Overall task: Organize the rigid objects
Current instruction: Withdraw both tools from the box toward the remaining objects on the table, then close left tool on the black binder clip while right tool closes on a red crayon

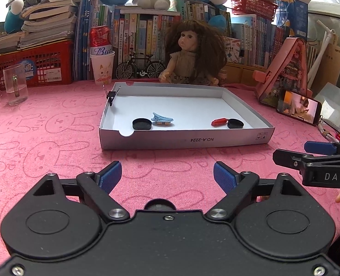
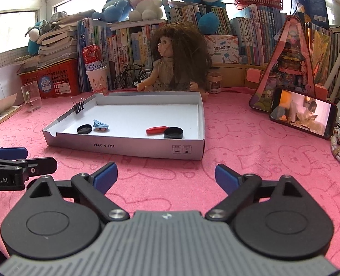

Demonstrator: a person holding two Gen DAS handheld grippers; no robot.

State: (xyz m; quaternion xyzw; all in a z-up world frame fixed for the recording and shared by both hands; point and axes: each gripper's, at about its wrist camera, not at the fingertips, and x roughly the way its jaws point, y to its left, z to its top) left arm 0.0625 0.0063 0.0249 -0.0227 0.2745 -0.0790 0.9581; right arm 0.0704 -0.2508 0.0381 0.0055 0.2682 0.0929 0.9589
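Observation:
A shallow white cardboard box (image 1: 183, 139) (image 2: 124, 148) lies on the pink cloth. Inside it are two black round lids (image 1: 141, 124) (image 1: 235, 123), a blue hair clip (image 1: 162, 119) (image 2: 100, 124) and a small red cylinder (image 1: 218, 122) (image 2: 155, 130); the lids also show in the right wrist view (image 2: 84, 129) (image 2: 173, 133). A black binder clip (image 1: 111, 94) (image 2: 78, 107) grips the box's left wall. My left gripper (image 1: 167, 176) and my right gripper (image 2: 166, 176) both hover open and empty over the cloth in front of the box. The right gripper's fingers (image 1: 319, 148) show at the left view's right edge.
Behind the box sit a doll (image 1: 190, 53), a toy bicycle (image 1: 141, 67), a paper cup holding a red can (image 1: 102, 67) and a clear glass mug (image 1: 15, 84). A phone (image 2: 303, 115) leans on a pink triangular stand (image 2: 289, 69). Books and red baskets line the back.

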